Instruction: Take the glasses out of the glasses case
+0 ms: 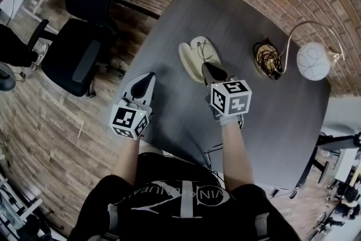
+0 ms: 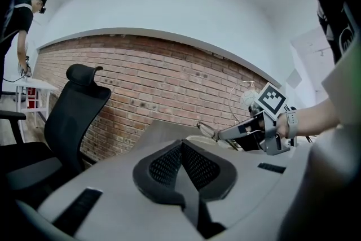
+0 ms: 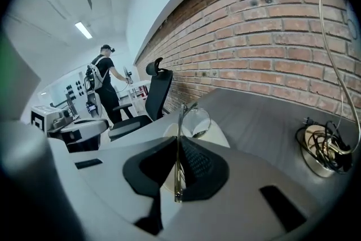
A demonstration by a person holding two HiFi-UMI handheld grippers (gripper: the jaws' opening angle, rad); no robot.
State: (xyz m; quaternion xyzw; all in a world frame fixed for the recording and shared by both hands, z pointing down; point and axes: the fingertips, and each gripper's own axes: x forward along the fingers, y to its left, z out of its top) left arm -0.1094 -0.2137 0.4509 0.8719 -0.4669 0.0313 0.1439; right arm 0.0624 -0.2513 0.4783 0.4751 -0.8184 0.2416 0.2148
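Note:
An open cream glasses case (image 1: 190, 57) lies on the dark grey table (image 1: 271, 121). My right gripper (image 1: 207, 67) hovers just above it, shut on the thin-framed glasses (image 1: 206, 52). In the right gripper view a temple arm runs between the pads (image 3: 194, 163), and a round lens (image 3: 196, 121) sticks out ahead over the case (image 3: 216, 137). My left gripper (image 1: 149, 75) hangs at the table's left edge, away from the case, shut with nothing in it (image 2: 181, 145). From there I see the right gripper (image 2: 242, 131) holding the glasses (image 2: 206, 129) off the table.
A thin-necked lamp with a white globe (image 1: 312, 60) and a dish of coiled cable (image 1: 268, 59) stand at the table's far right. A black office chair (image 1: 84, 36) sits left of the table by the brick wall. A person (image 3: 104, 84) stands far off.

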